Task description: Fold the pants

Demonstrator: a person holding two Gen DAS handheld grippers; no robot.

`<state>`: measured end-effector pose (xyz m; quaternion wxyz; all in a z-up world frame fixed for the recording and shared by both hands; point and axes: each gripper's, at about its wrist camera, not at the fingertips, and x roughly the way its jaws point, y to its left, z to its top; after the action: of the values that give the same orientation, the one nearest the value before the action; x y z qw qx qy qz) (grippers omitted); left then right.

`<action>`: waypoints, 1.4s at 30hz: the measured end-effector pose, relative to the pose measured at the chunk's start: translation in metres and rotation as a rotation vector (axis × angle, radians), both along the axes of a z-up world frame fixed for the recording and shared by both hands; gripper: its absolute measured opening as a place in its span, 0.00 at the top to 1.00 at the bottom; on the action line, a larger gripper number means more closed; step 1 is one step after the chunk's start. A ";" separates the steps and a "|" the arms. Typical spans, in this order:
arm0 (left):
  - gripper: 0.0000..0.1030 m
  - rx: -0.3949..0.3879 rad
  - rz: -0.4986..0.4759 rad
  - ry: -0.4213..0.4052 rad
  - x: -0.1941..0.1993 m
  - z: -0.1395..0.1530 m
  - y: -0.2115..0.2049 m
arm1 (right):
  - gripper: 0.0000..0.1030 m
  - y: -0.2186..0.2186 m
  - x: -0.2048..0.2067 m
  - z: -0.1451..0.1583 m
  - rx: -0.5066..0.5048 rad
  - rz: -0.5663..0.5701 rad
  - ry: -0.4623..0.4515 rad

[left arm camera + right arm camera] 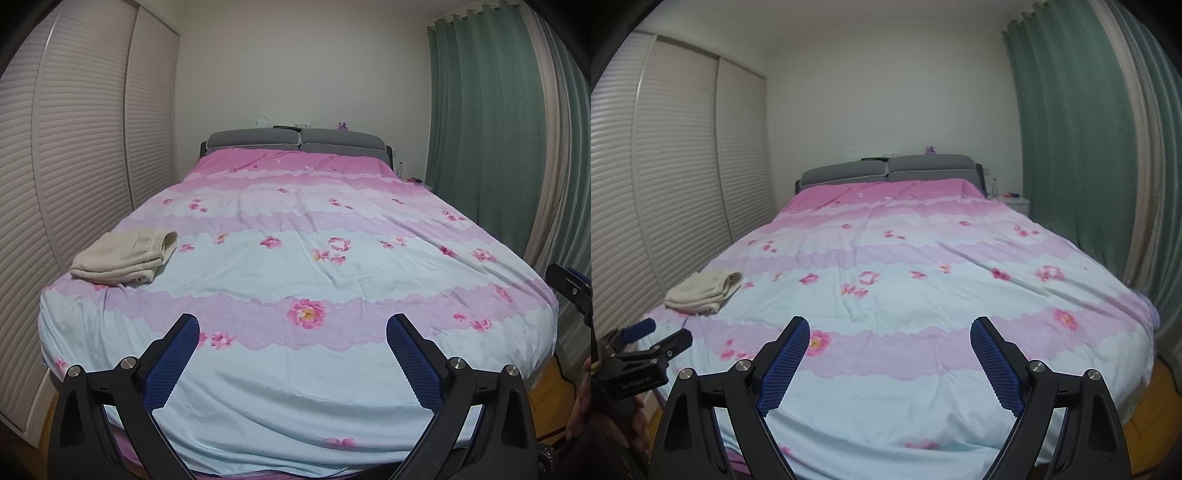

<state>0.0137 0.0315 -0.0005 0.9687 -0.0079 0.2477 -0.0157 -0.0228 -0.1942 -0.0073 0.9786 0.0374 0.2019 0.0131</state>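
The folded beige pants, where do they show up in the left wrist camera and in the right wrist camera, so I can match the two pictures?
Left wrist view: the folded beige pants lie at middle left, on the bed's near left corner, beside the slatted wardrobe doors.
Right wrist view: the pants sit at middle left again, smaller, on the same corner.
Shared landmark: the grey headboard at the bed's far end.

Left gripper (293, 328): jaws spread wide, nothing between the blue ridged pads (173, 363), aimed forward and slightly downward. Right gripper (890, 332): jaws likewise wide apart, empty, same forward, slightly downward aim. Both held side by side, apart, each visible at the edge of the other's view. A hand (581, 402) shows partly behind.
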 end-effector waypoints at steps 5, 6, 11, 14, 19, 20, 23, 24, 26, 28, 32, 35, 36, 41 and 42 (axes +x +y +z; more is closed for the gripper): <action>0.00 0.005 -0.003 -0.006 -0.005 0.002 -0.005 | 0.13 -0.006 -0.005 -0.004 -0.006 -0.014 -0.007; 0.00 0.009 -0.001 -0.012 -0.007 0.004 -0.006 | 0.13 -0.007 -0.006 -0.005 -0.009 -0.019 -0.010; 0.00 0.031 0.004 -0.025 -0.010 0.005 -0.009 | 0.13 -0.010 -0.012 -0.008 -0.008 -0.033 -0.018; 0.00 0.039 -0.002 -0.024 -0.011 0.004 -0.012 | 0.13 -0.015 -0.014 -0.010 -0.007 -0.044 -0.024; 0.00 0.046 -0.005 -0.025 -0.013 0.005 -0.014 | 0.13 -0.020 -0.014 -0.009 -0.017 -0.051 -0.032; 0.00 0.048 -0.003 -0.024 -0.013 0.005 -0.014 | 0.13 -0.020 -0.014 -0.009 -0.020 -0.050 -0.035; 0.00 0.058 0.001 -0.025 -0.013 0.004 -0.015 | 0.13 -0.021 -0.015 -0.008 -0.028 -0.053 -0.038; 0.00 0.061 0.002 -0.026 -0.012 0.004 -0.015 | 0.13 -0.021 -0.015 -0.008 -0.028 -0.053 -0.038; 0.00 0.061 0.002 -0.021 -0.011 0.003 -0.014 | 0.13 -0.020 -0.015 -0.008 -0.028 -0.053 -0.038; 0.00 0.065 0.007 -0.021 -0.011 0.003 -0.014 | 0.13 -0.020 -0.016 -0.008 -0.035 -0.053 -0.039; 0.00 0.073 0.014 -0.021 -0.010 0.002 -0.015 | 0.13 -0.019 -0.016 -0.008 -0.053 -0.049 -0.042; 0.00 0.088 0.022 -0.017 -0.009 -0.001 -0.017 | 0.13 -0.017 -0.015 -0.008 -0.069 -0.050 -0.044; 0.00 0.090 0.022 -0.015 -0.009 -0.002 -0.018 | 0.13 -0.017 -0.015 -0.008 -0.071 -0.049 -0.045; 0.00 0.095 0.022 -0.006 -0.008 -0.005 -0.020 | 0.13 -0.015 -0.013 -0.008 -0.073 -0.047 -0.033; 0.00 0.095 0.023 -0.005 -0.008 -0.005 -0.020 | 0.13 -0.015 -0.013 -0.008 -0.074 -0.046 -0.031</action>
<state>0.0058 0.0111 -0.0056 0.9687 0.0353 0.2456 0.0069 -0.0354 -0.2091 -0.0153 0.9824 0.0054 0.1861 -0.0163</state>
